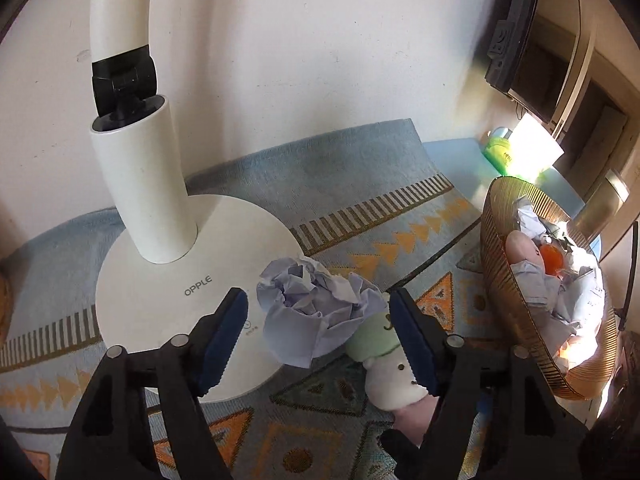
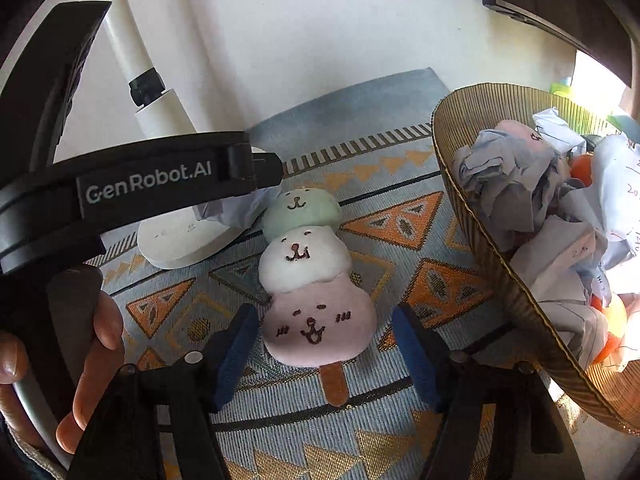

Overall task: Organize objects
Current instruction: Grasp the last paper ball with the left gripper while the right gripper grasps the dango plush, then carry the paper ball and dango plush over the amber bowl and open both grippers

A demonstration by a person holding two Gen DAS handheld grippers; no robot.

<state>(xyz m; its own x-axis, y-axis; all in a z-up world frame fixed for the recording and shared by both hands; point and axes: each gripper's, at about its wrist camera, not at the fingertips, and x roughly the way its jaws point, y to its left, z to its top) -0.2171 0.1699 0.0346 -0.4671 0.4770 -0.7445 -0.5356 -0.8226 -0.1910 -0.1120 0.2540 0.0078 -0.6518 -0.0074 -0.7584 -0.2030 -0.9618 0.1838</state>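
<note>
blue pads of the left tool (image 1: 316, 340) stand apart on either side of a crumpled paper ball (image 1: 316, 304), neither pad pressing it, so the tool is part open and holds nothing; it points steeply down. the paper ball rests on the edge of a white lamp base (image 1: 160, 300) marked opple, and touches the green top of a plush dango toy (image 1: 384, 356) lying beside the base. the right tool (image 2: 324, 352) is likewise part open and angled down, its pads either side of the toy's pink lower end without gripping it; the toy (image 2: 308, 276) lies flat on a patterned cloth (image 2: 400, 184) over the bench, its brown stick toward the camera. only the right wrist view shows the fingers of a hand (image 2: 96, 344) wrapped round the left tool's handle, and that tool's black body reaching over the lamp base. only the left wrist view shows the lamp's black hinge and white neck up close, and a green pack (image 1: 500, 152) at the bench's far end. a ribbed brown basket (image 2: 480, 240) to the right, seen in both views, holds more crumpled paper and something orange.
</note>
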